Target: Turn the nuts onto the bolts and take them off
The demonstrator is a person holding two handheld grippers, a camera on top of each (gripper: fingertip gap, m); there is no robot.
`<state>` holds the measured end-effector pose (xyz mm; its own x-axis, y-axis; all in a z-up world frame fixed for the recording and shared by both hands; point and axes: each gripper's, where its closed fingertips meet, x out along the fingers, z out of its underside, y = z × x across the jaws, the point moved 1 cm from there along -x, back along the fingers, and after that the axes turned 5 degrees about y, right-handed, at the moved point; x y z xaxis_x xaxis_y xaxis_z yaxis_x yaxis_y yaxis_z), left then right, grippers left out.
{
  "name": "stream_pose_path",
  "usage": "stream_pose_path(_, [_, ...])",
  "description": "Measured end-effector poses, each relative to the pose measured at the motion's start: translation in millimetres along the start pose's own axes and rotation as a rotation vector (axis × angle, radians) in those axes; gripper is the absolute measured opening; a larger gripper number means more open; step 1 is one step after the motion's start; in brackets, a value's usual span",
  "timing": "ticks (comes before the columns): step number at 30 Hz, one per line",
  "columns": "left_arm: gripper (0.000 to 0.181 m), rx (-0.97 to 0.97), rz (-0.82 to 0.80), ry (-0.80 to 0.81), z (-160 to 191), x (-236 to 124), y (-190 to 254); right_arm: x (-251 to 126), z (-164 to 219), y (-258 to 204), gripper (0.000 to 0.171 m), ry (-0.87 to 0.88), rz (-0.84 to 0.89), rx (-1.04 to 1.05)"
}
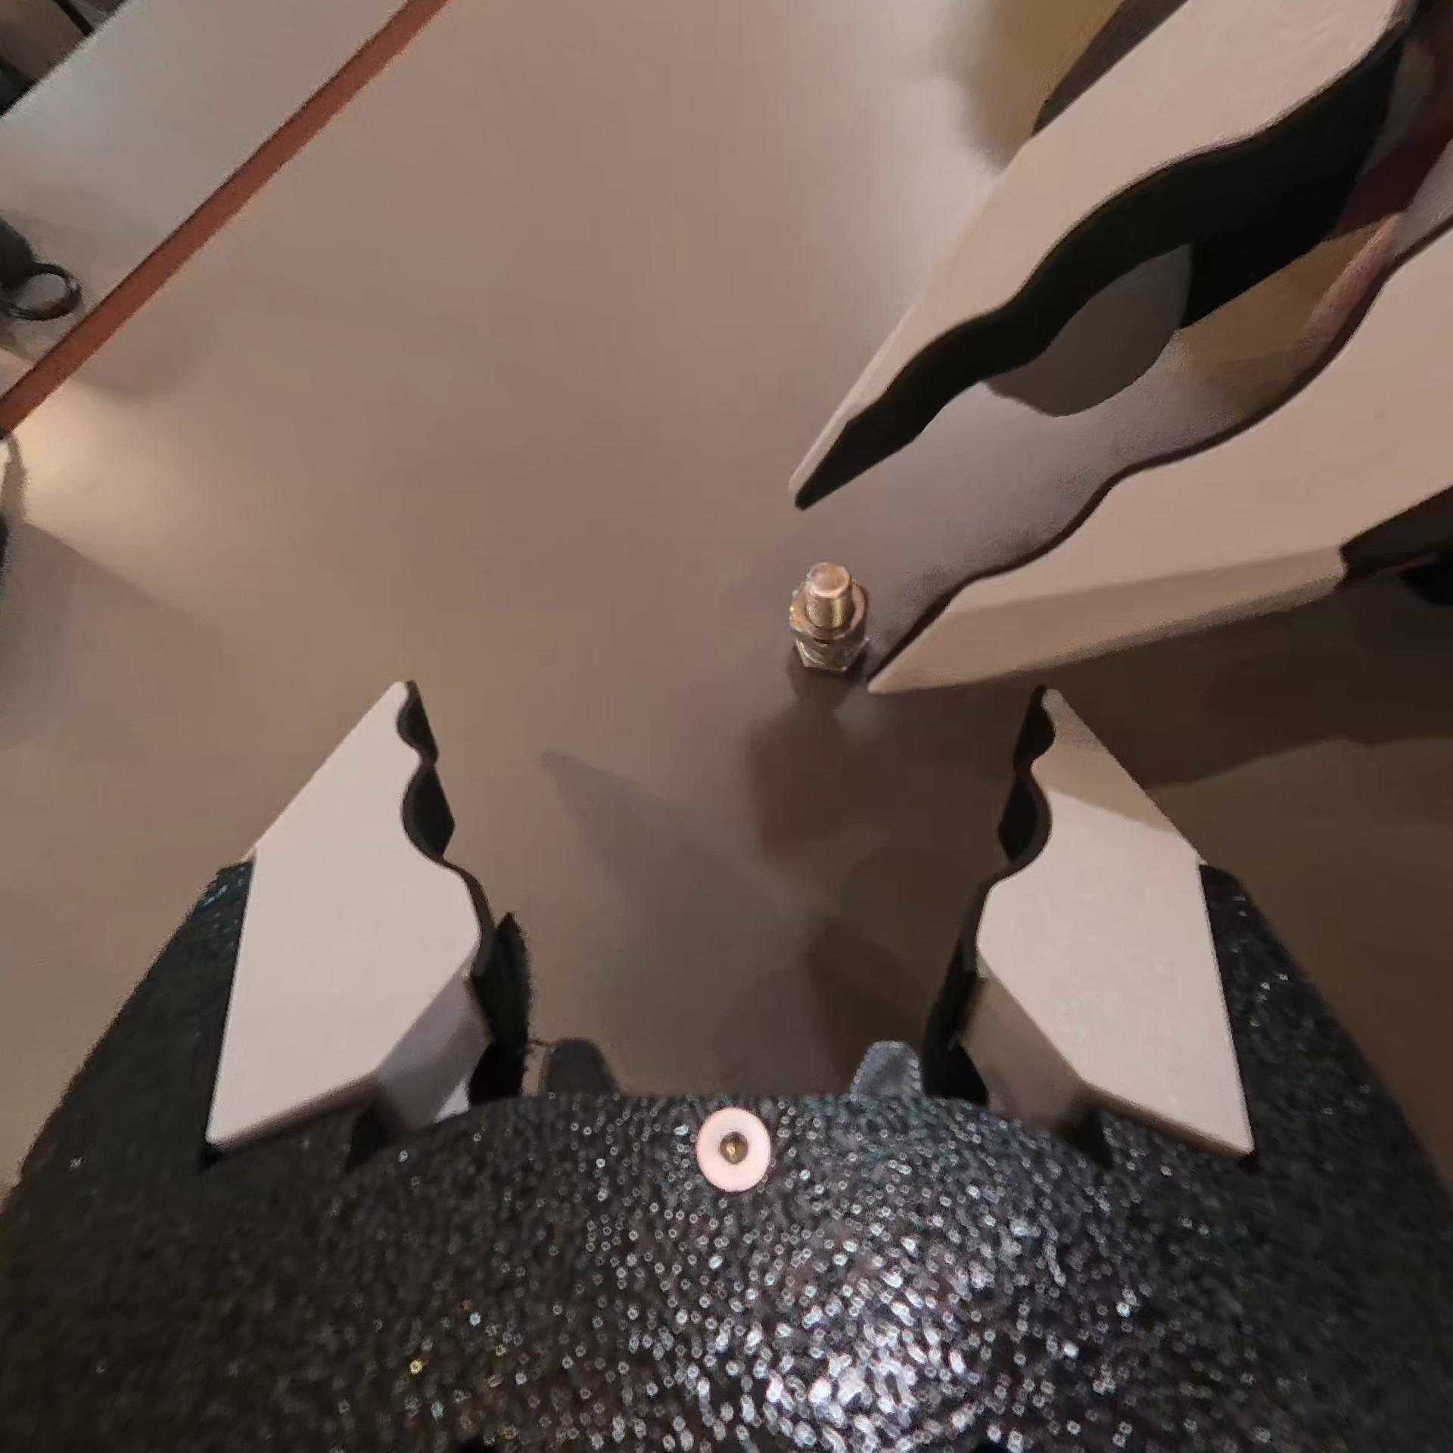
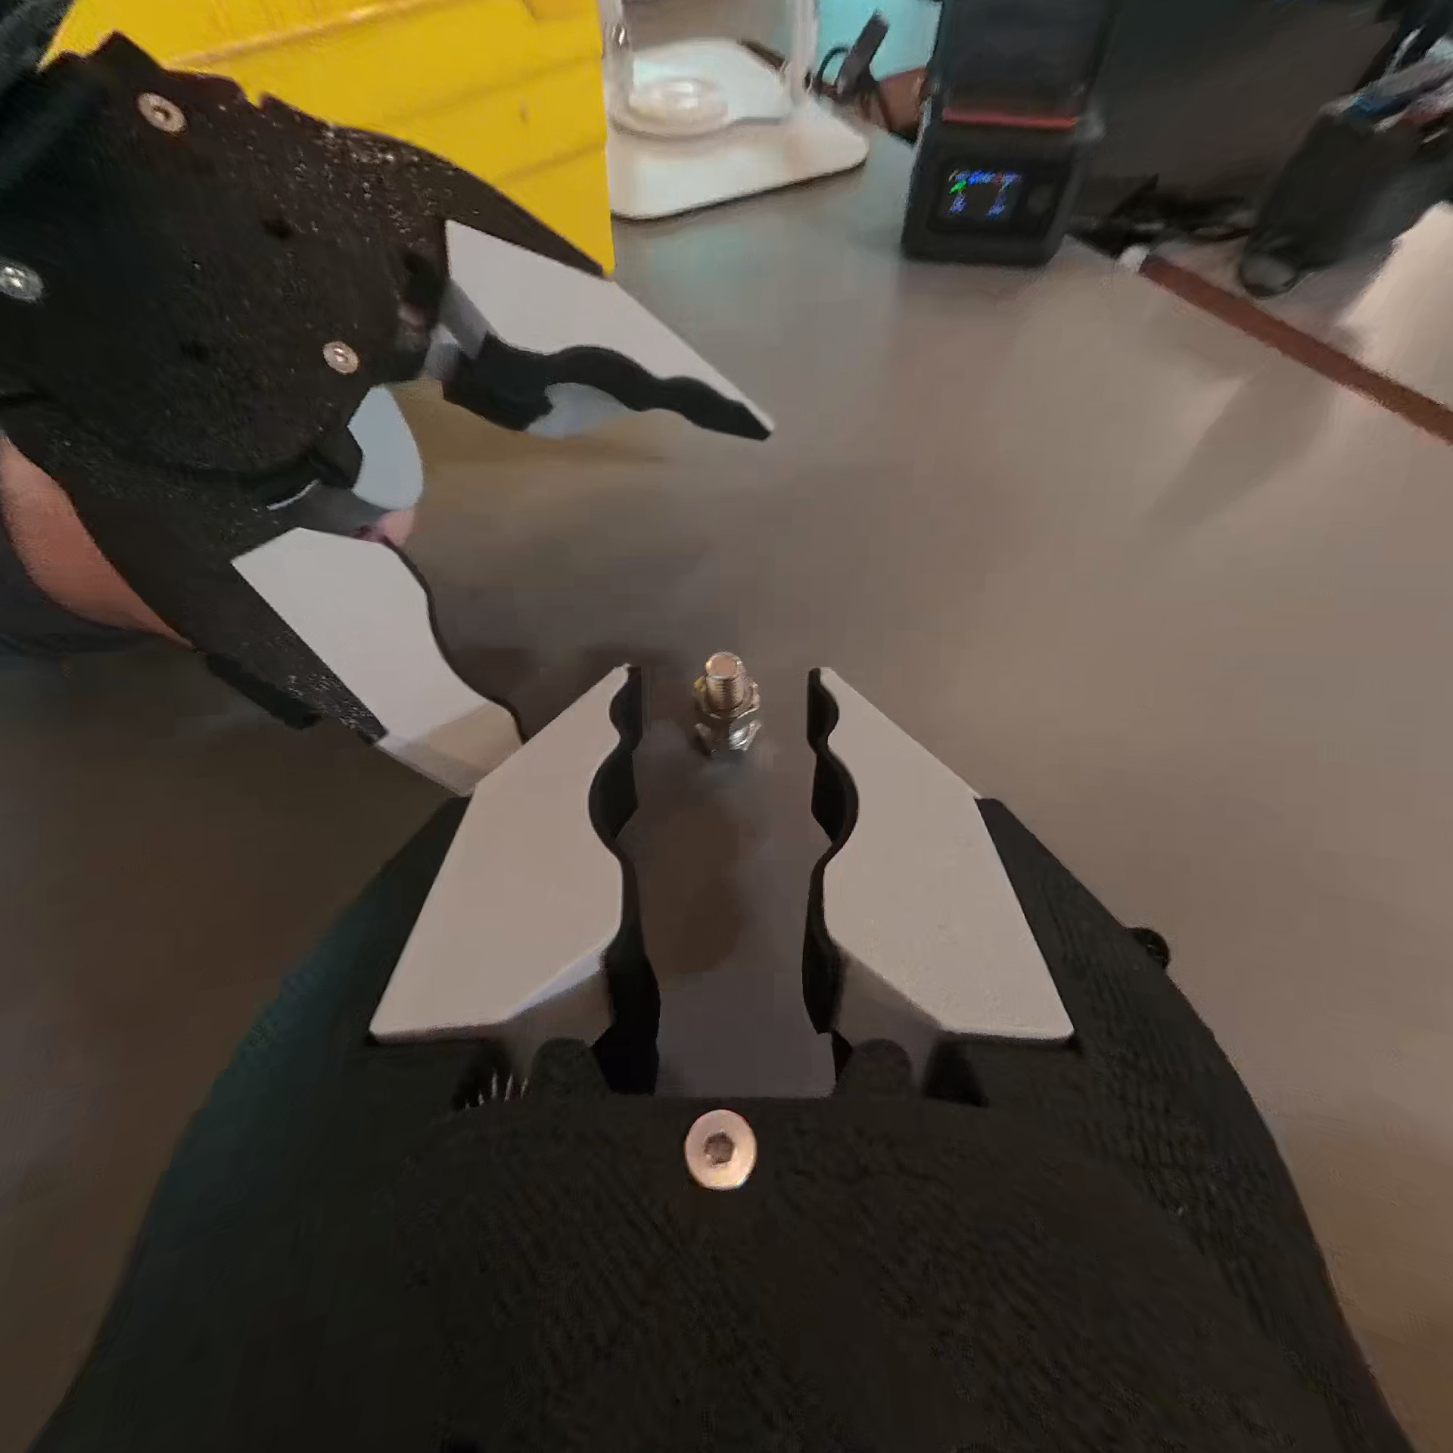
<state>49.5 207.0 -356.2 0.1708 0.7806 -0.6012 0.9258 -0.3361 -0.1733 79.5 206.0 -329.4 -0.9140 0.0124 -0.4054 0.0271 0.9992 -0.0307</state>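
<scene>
A steel bolt (image 2: pixel 725 708) stands upright on the grey table (image 2: pixel 1022 629), head down, with nuts threaded on its shank and the thread end sticking up. My right gripper (image 2: pixel 722 672) is open, with one fingertip on each side of the bolt and not touching it. In the left wrist view the bolt (image 1: pixel 829 621) stands ahead and slightly right, with the right gripper (image 1: pixel 837 590) reaching in from the upper right. My left gripper (image 1: pixel 727 696) is wide open and empty, just short of the bolt. It also shows in the right wrist view (image 2: pixel 641 582), at the left.
At the far side of the table are a yellow bin (image 2: pixel 393 79), a white base with a clear vessel (image 2: pixel 708 118), a black device with a small screen (image 2: pixel 991 189) and a black bag (image 2: pixel 1352 173). A brown strip (image 2: pixel 1297 354) marks the table edge; it also shows in the left wrist view (image 1: pixel 196 212). Only a small space, under 4 cm, lies between the two pairs of fingers.
</scene>
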Motion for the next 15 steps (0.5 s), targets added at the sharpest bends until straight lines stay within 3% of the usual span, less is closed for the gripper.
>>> stream_pose_path(4, [0.142, -0.024, 0.028, 0.002, 2.1, 2.2, 3.7, 8.9, 11.4, -0.6, 0.035, -0.069, 0.030, -0.021])
stream_pose_path(7, [0.141, -0.029, 0.035, 0.000, 2.6, 2.6, 4.1, 10.5, 8.7, -0.6, 0.017, -0.060, 0.059, -0.069])
stream_pose_path(12, [0.136, -0.052, 0.062, 0.018, 1.4, 6.1, 8.5, 6.9, 6.9, 5.1, 0.015, -0.046, 0.116, -0.138])
stream_pose_path(15, [0.120, -0.063, 0.092, 0.063, -0.5, 7.4, 11.6, -0.2, -6.8, 6.4, 0.015, 0.067, 0.097, -0.088])
